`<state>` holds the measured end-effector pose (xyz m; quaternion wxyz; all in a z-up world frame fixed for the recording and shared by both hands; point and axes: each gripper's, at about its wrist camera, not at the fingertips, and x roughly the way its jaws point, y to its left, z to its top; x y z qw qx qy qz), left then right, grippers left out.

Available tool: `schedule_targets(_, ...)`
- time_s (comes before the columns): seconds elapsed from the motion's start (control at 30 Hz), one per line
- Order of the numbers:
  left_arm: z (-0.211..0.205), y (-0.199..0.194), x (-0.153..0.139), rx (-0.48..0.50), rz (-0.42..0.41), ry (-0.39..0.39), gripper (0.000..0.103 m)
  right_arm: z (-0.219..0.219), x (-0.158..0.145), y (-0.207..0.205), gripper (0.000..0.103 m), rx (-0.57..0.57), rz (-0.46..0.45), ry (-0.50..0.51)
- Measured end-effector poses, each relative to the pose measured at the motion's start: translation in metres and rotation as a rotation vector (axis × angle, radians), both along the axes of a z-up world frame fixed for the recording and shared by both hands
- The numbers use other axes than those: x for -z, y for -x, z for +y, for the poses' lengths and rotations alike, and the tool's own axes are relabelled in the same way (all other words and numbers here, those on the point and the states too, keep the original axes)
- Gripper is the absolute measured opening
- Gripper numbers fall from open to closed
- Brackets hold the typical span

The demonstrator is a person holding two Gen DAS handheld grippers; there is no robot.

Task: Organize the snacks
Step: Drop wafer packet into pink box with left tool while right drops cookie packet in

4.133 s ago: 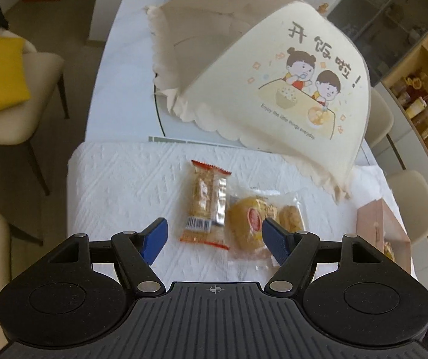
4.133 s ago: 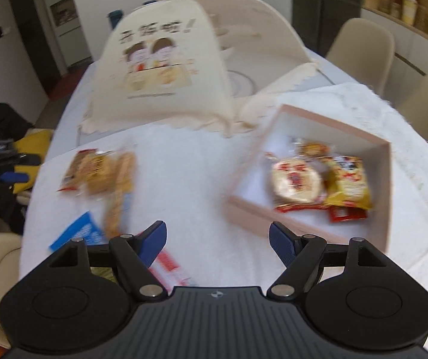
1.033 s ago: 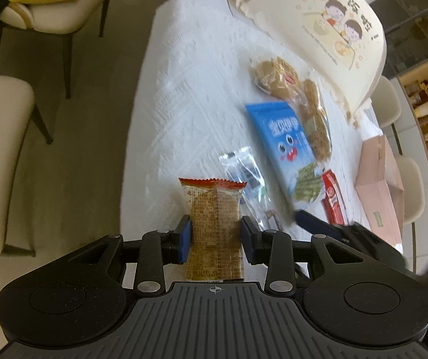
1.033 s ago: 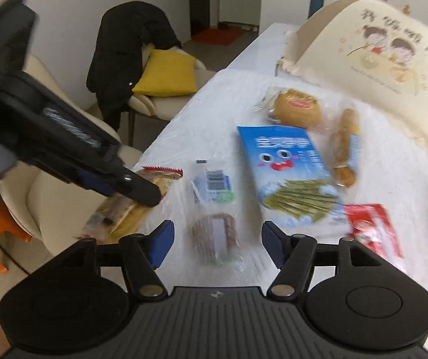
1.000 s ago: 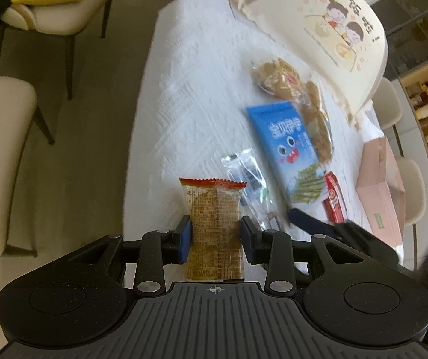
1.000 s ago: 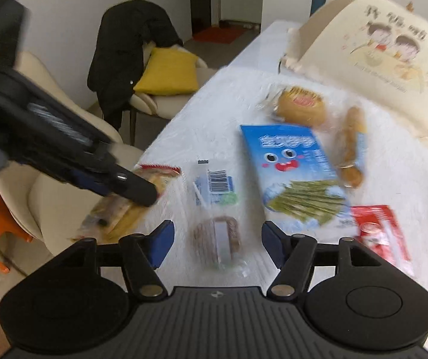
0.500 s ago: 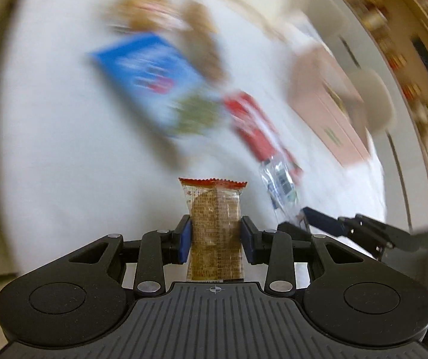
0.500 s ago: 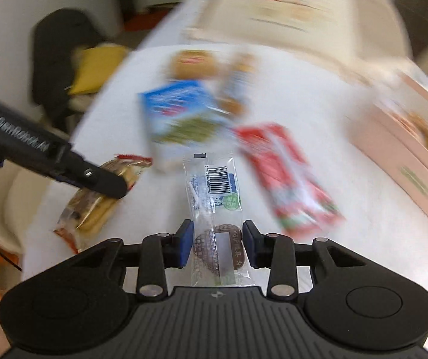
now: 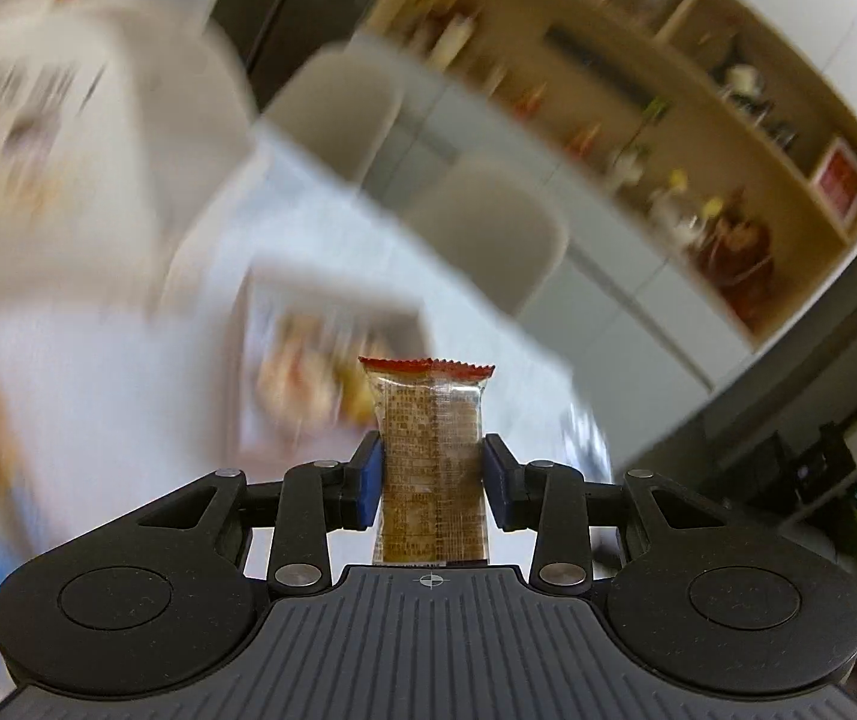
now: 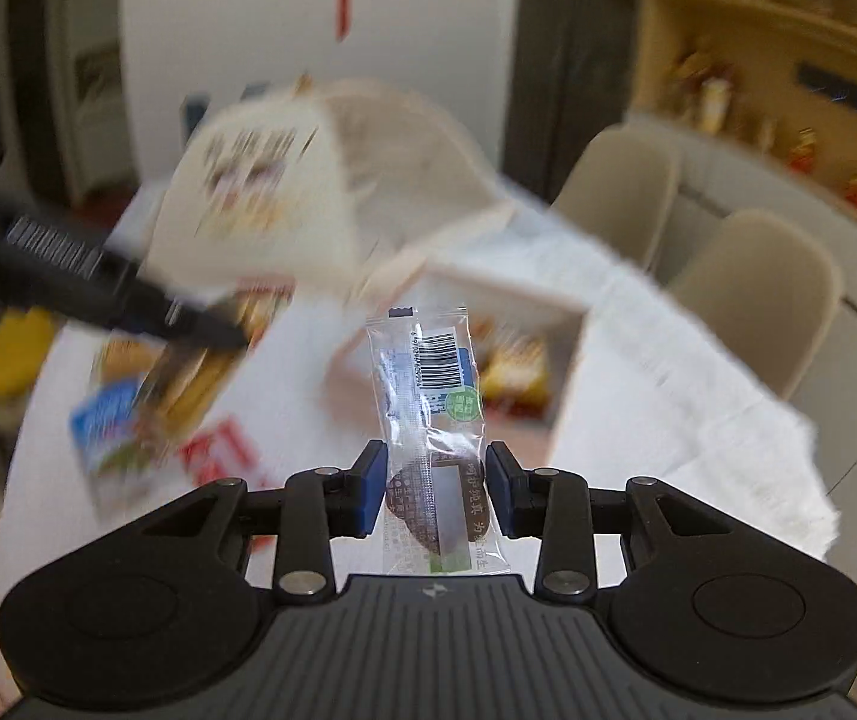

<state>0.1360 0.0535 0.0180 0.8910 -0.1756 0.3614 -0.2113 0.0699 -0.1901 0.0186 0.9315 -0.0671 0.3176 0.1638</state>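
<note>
Both grippers, now lifted off the table: left gripper [image 9: 432, 483] clamps a cracker packet [image 9: 430, 468], right gripper [image 10: 435, 489] a clear-wrapped snack [image 10: 431, 450]; pink box [image 10: 566, 360], frame centre, is probably next.

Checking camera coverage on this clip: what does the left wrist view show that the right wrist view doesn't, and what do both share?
Left wrist only: the left claw shut on a red-edged wafer pack.

Right wrist only: the right claw shut on a clear barcode-labelled packet, a blue snack bag and a red packet.

Both: the blurred pink box holding snacks, the food cover, beige chairs and the wooden shelf.
</note>
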Motion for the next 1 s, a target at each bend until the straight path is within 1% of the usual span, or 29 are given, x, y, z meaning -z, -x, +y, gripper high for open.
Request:
schedule_targets(0.07, -0.011, -0.039, -0.015, 0.018, -0.037, 0.016, 0.042, -0.009, -0.01, -0.005, 0.035, 0.034, -0.036, -0.008)
schedule_targets(0.1, -0.014, -0.059, -0.014, 0.014, -0.023, 0.012, 0.045, -0.011, -0.014, -0.007, 0.035, 0.045, -0.051, -0.005)
schedule_targets(0.13, -0.016, -0.08, -0.009, -0.004, 0.014, -0.007, 0.042, -0.015, -0.017, -0.008, 0.035, 0.051, -0.062, -0.002)
schedule_targets(0.17, -0.016, -0.1, -0.001, -0.049, 0.066, -0.024, 0.041, -0.018, -0.019, -0.01, 0.035, 0.056, -0.071, 0.005)
schedule_targets(0.2, -0.015, -0.109, 0.002, -0.073, 0.087, -0.02, 0.041, -0.019, -0.02, -0.012, 0.035, 0.065, -0.078, 0.015)
schedule_targets(0.23, -0.012, -0.113, 0.002, -0.081, 0.084, 0.016, 0.041, -0.022, -0.023, -0.013, 0.035, 0.073, -0.085, 0.025)
schedule_targets(0.27, -0.008, -0.113, -0.001, -0.082, 0.068, 0.054, 0.041, -0.025, -0.025, -0.014, 0.035, 0.08, -0.094, 0.03)
schedule_targets(0.33, 0.002, -0.101, -0.009, -0.091, 0.032, 0.088, 0.041, -0.033, -0.031, -0.019, 0.035, 0.094, -0.104, 0.028)
schedule_targets(0.43, 0.014, -0.07, -0.018, -0.122, -0.008, 0.078, 0.042, -0.042, -0.043, -0.035, 0.035, 0.101, -0.087, -0.01)
schedule_targets(0.47, 0.017, -0.058, -0.018, -0.139, -0.002, 0.053, 0.042, -0.043, -0.049, -0.045, 0.035, 0.098, -0.081, -0.032)
schedule_targets(0.57, 0.01, -0.03, -0.017, -0.17, 0.048, -0.098, 0.042, -0.037, -0.067, -0.079, 0.035, 0.069, -0.083, -0.067)
schedule_targets(0.6, 0.009, -0.024, -0.016, -0.17, 0.058, -0.13, 0.042, -0.033, -0.071, -0.093, 0.035, 0.062, -0.075, -0.076)
schedule_targets(0.67, 0.007, -0.009, -0.014, -0.175, 0.079, -0.171, 0.042, -0.02, -0.077, -0.127, 0.036, 0.059, -0.03, -0.094)
schedule_targets(0.73, 0.01, 0.001, -0.013, -0.184, 0.103, -0.174, 0.042, -0.008, -0.078, -0.161, 0.04, 0.056, 0.04, -0.094)
schedule_targets(0.8, 0.012, 0.006, -0.011, -0.188, 0.129, -0.187, 0.042, -0.003, -0.072, -0.189, 0.061, 0.072, 0.123, -0.092)
schedule_targets(0.83, 0.013, 0.008, -0.011, -0.188, 0.135, -0.195, 0.042, -0.001, -0.069, -0.197, 0.062, 0.086, 0.155, -0.089)
schedule_targets(0.9, 0.015, 0.014, -0.008, -0.187, 0.14, -0.2, 0.042, 0.003, -0.063, -0.202, 0.064, 0.086, 0.179, -0.089)
schedule_targets(0.93, 0.017, 0.016, -0.007, -0.186, 0.144, -0.199, 0.042, 0.006, -0.06, -0.198, 0.066, 0.078, 0.182, -0.086)
schedule_targets(0.97, 0.021, 0.015, -0.005, -0.185, 0.15, -0.195, 0.042, 0.008, -0.056, -0.193, 0.071, 0.07, 0.183, -0.083)
schedule_targets(1.0, 0.024, 0.016, -0.003, -0.187, 0.156, -0.192, 0.042, 0.011, -0.051, -0.189, 0.073, 0.062, 0.185, -0.077)
